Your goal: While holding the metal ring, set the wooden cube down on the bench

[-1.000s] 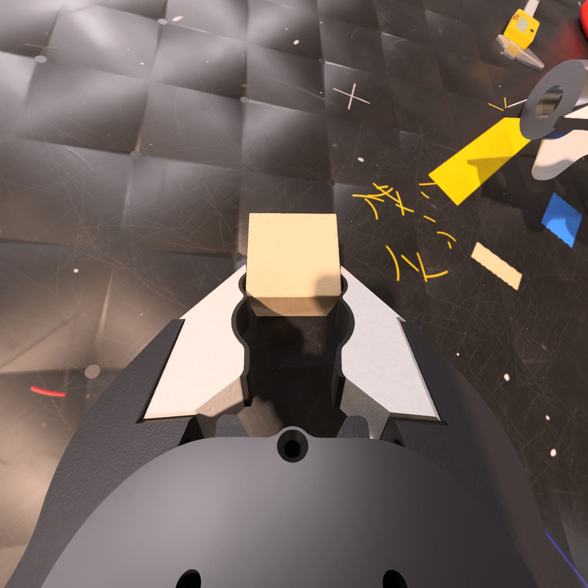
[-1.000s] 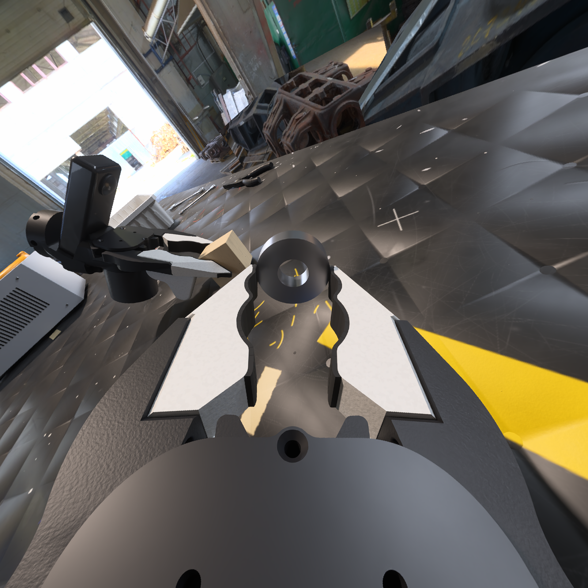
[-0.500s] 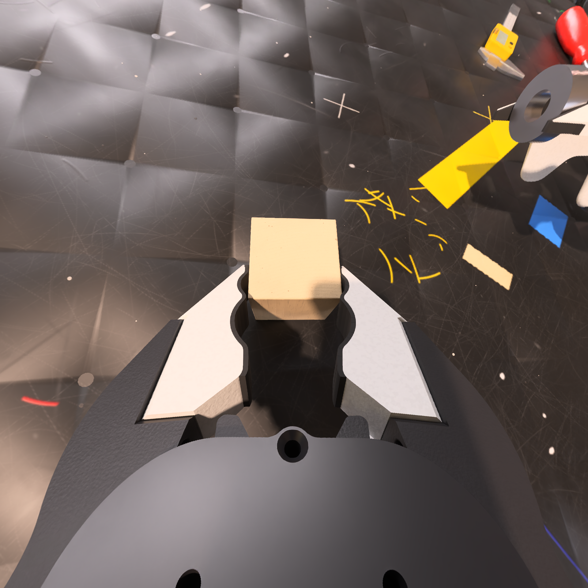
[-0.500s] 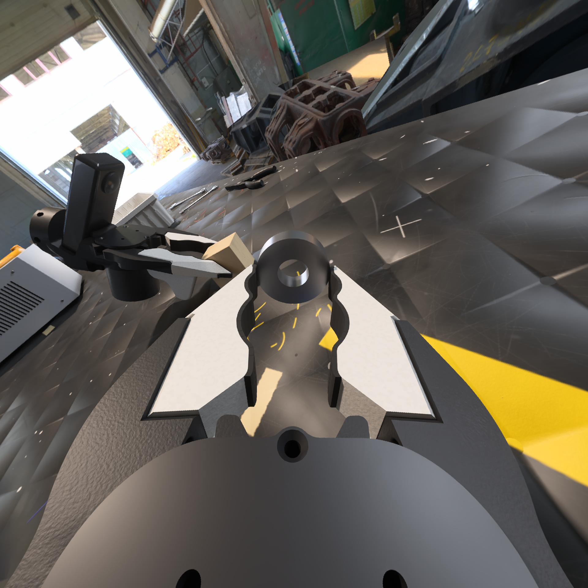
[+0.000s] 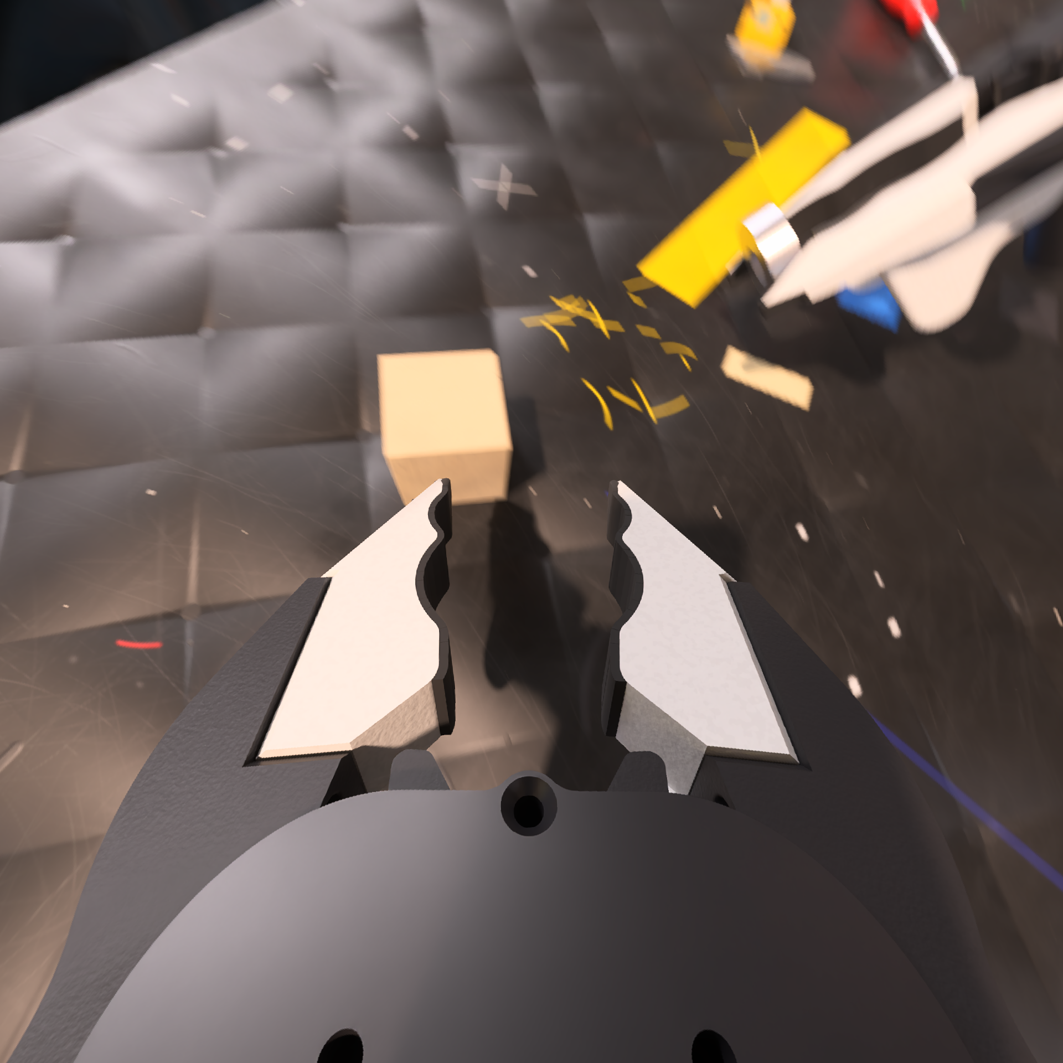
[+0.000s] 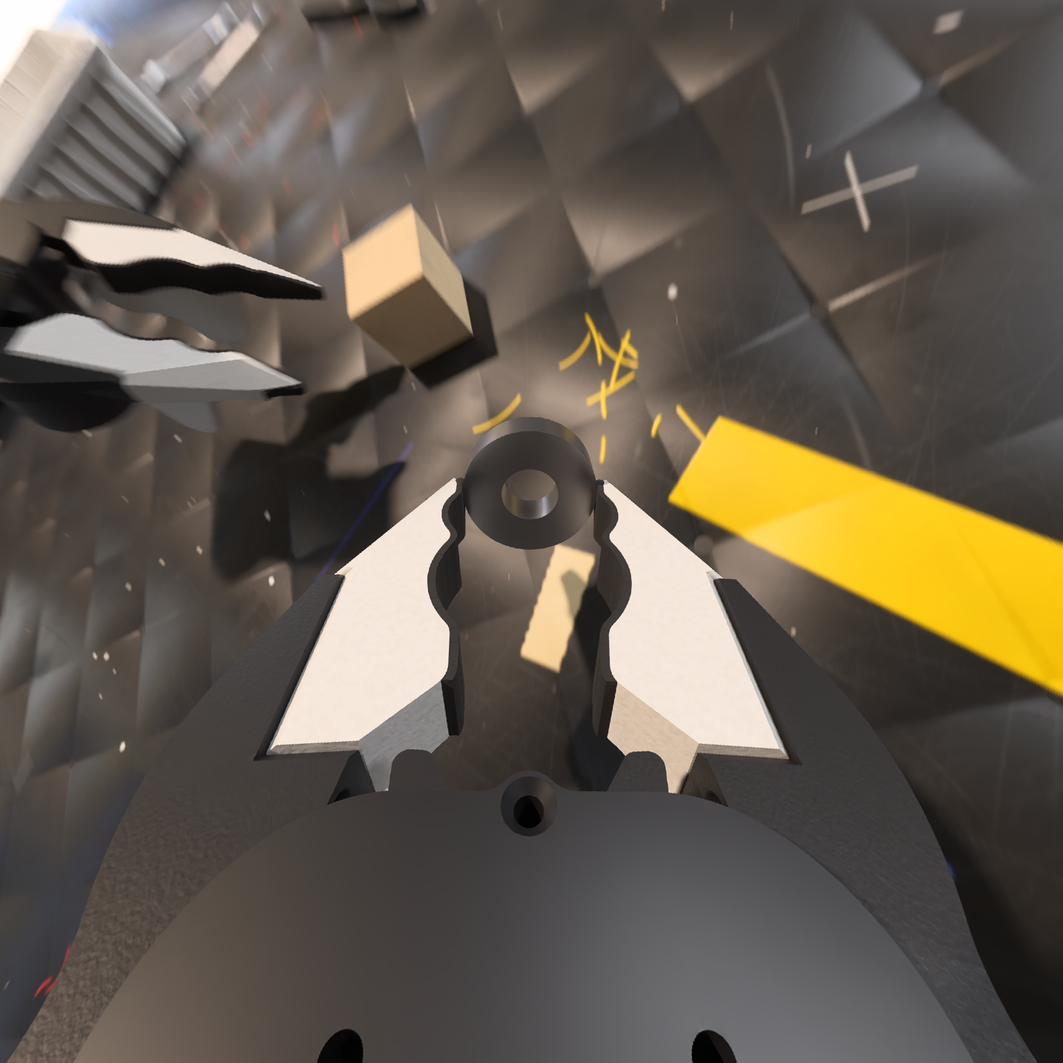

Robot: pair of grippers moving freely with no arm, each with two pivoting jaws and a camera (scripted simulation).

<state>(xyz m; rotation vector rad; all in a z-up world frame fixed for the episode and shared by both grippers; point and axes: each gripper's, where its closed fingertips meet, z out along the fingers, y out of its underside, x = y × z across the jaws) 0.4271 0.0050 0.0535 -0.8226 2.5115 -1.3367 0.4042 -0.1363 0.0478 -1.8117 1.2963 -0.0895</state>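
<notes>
The wooden cube [image 5: 444, 421] rests on the dark metal bench [image 5: 172, 287], just ahead and left of my left gripper [image 5: 529, 492], which is open and empty with a clear gap between cube and fingertips. The right wrist view shows the cube [image 6: 405, 285] standing free on the bench beside the open left gripper [image 6: 305, 339]. My right gripper [image 6: 529, 489] is shut on the metal ring [image 6: 528, 482], held by its rim at the fingertips above the bench. In the left wrist view the ring [image 5: 771, 239] shows edge-on in the right gripper at upper right.
A yellow strip [image 6: 863, 535] lies on the bench to the right, with yellow scribbles [image 6: 610, 368], a tan tape piece [image 6: 561, 610] and a blue patch [image 5: 868, 305] nearby. A yellow tool [image 5: 762, 34] and a red-handled tool [image 5: 909, 11] lie far off. A grey box [image 6: 75, 121] stands at far left.
My left gripper has opened, let go of the cube and backed away from it; the cube now rests on the bench. My right gripper has tilted down toward the bench, still gripping the ring.
</notes>
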